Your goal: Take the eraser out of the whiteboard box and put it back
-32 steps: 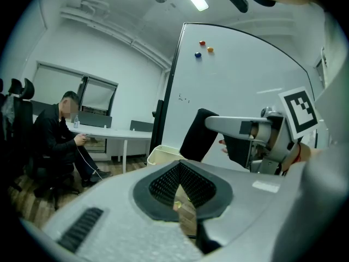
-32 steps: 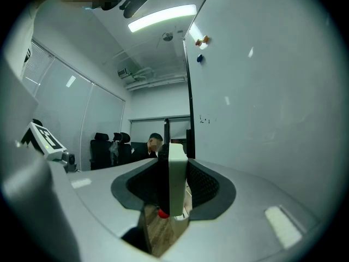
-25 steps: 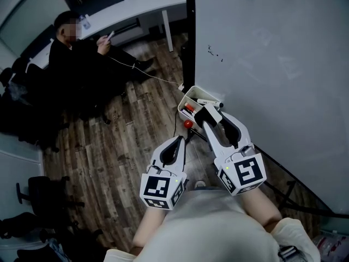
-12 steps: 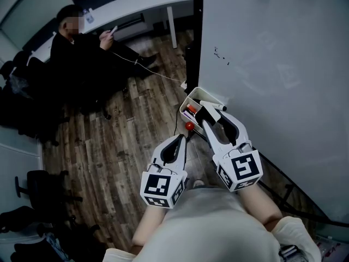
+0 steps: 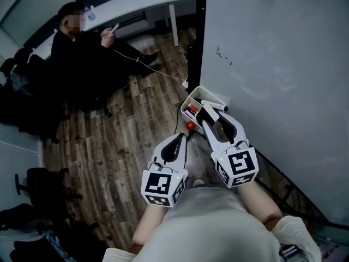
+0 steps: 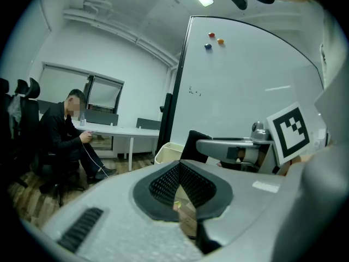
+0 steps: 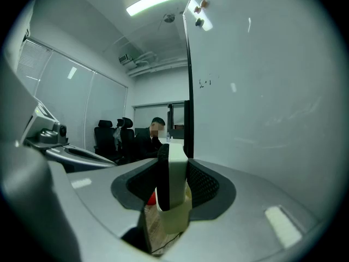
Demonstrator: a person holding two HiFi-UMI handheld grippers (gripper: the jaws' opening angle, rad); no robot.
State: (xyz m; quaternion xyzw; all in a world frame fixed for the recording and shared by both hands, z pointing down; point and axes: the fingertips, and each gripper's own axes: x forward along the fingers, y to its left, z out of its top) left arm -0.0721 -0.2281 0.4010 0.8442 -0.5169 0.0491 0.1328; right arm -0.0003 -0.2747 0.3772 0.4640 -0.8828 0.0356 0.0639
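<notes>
My right gripper [image 5: 209, 112] is shut on the eraser [image 5: 211, 110], a white block with a black felt side, held edge-up between the pads [image 7: 202, 182]. It hangs just over the open top of the small cream whiteboard box [image 5: 189, 98] fixed at the whiteboard's lower corner. In the right gripper view the eraser [image 7: 175, 171] fills the gap, with the box [image 7: 175, 218] right under it. My left gripper [image 5: 181, 141] is shut on nothing, lower and left of the box. From the left gripper view, the box [image 6: 168, 152] and the eraser's black felt [image 6: 194, 144] lie ahead.
A large whiteboard [image 5: 272, 64] on a black frame fills the right side. A marker [image 5: 214, 102] lies in the box and a red knob [image 5: 190, 125] sits just below it. A seated person [image 5: 82, 48] is at a desk across the wooden floor [image 5: 109, 146], with office chairs at left.
My right gripper has sunk a little with the eraser, closer to the box's open top. The left gripper has stayed put.
</notes>
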